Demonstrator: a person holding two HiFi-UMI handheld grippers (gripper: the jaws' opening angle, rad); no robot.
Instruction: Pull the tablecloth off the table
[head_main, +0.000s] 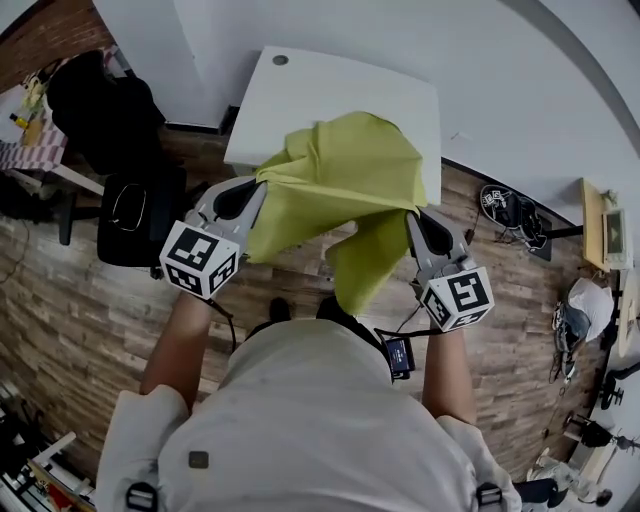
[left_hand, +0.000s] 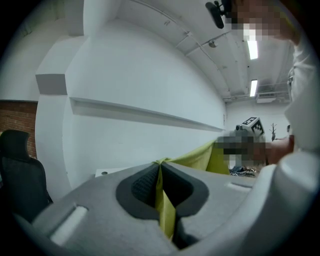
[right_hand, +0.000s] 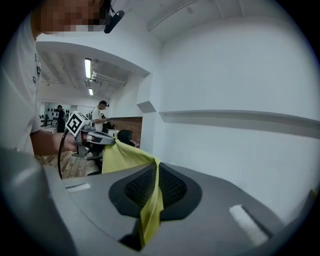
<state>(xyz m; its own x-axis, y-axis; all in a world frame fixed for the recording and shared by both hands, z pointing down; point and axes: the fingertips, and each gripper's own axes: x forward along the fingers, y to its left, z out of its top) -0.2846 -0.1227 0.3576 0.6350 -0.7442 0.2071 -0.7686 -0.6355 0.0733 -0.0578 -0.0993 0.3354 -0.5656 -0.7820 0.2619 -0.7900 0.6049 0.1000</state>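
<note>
A yellow-green tablecloth (head_main: 340, 185) hangs bunched in the air between my two grippers, its far part still draped over the near edge of the white table (head_main: 330, 95). My left gripper (head_main: 262, 186) is shut on the cloth's left corner; in the left gripper view the fabric (left_hand: 164, 200) is pinched between the closed jaws. My right gripper (head_main: 412, 218) is shut on the right corner, and the cloth (right_hand: 150, 205) is clamped there too. A loose fold dangles below, in front of the person's body.
A black office chair (head_main: 135, 210) stands left of the table on the wood floor. Shoes (head_main: 510, 210) lie at the right by the white wall. A desk with clutter (head_main: 30, 130) sits at far left. The other gripper (right_hand: 80, 132) shows in the right gripper view.
</note>
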